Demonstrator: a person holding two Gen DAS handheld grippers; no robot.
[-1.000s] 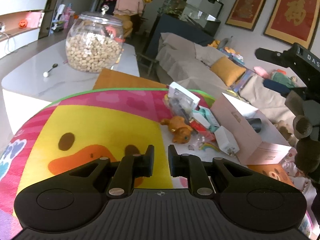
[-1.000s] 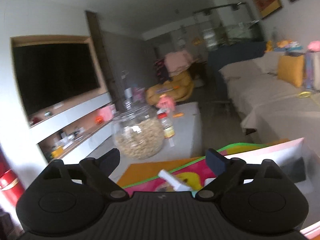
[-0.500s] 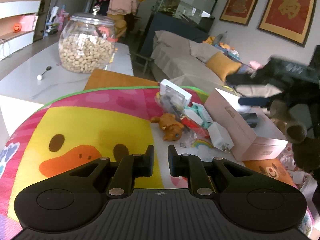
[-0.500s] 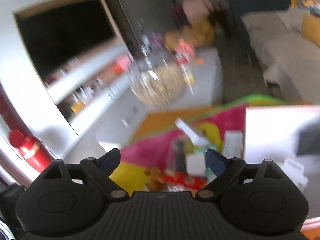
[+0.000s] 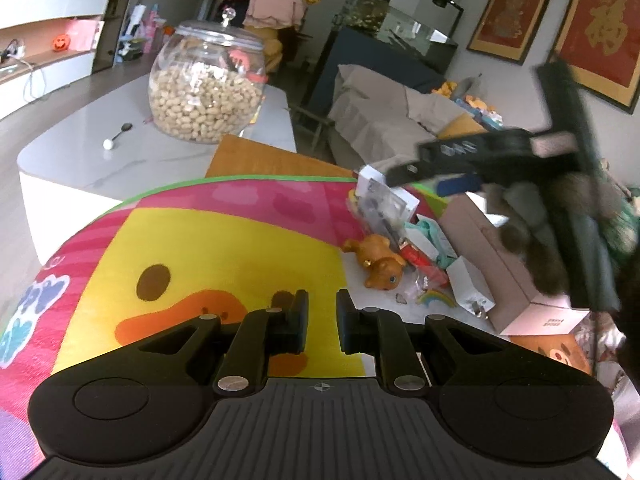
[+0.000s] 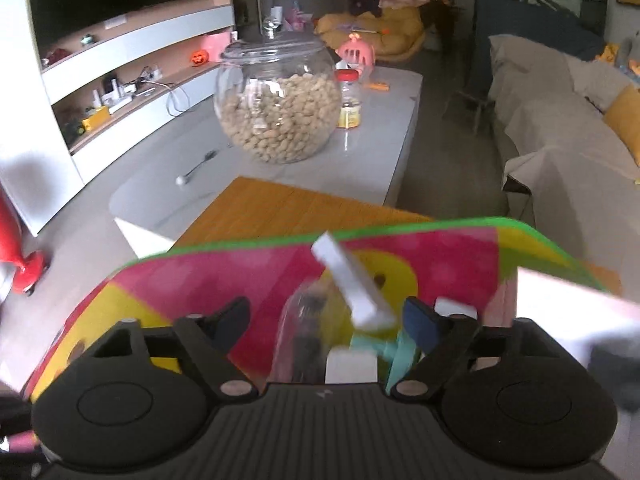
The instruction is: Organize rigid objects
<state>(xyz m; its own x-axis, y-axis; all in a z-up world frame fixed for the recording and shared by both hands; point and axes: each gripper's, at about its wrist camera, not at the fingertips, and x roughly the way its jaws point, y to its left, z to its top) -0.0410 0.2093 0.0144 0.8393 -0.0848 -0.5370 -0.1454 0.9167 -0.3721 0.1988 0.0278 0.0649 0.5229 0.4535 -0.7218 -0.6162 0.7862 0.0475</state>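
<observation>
— Where the toys pile up, what stands out?
— An orange bear figurine, right of centre on the duck mat.
— Claws?
— Left claw narrow, empty; right claw wide, just been closing over a white box, untouched.

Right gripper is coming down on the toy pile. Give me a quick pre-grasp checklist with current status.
1. Right gripper jaws apart over the pile, just been closing: ok.
2. Something between them: clear packet and white box, neither pressed: ok.
3. Single target isolated: not ok, items overlap.
4. Left gripper shut, empty, over the duck mat, away from the pile: ok.
5. Pink box open beside the pile: ok.
6. Picture sharpness: not ok, blurred.
</observation>
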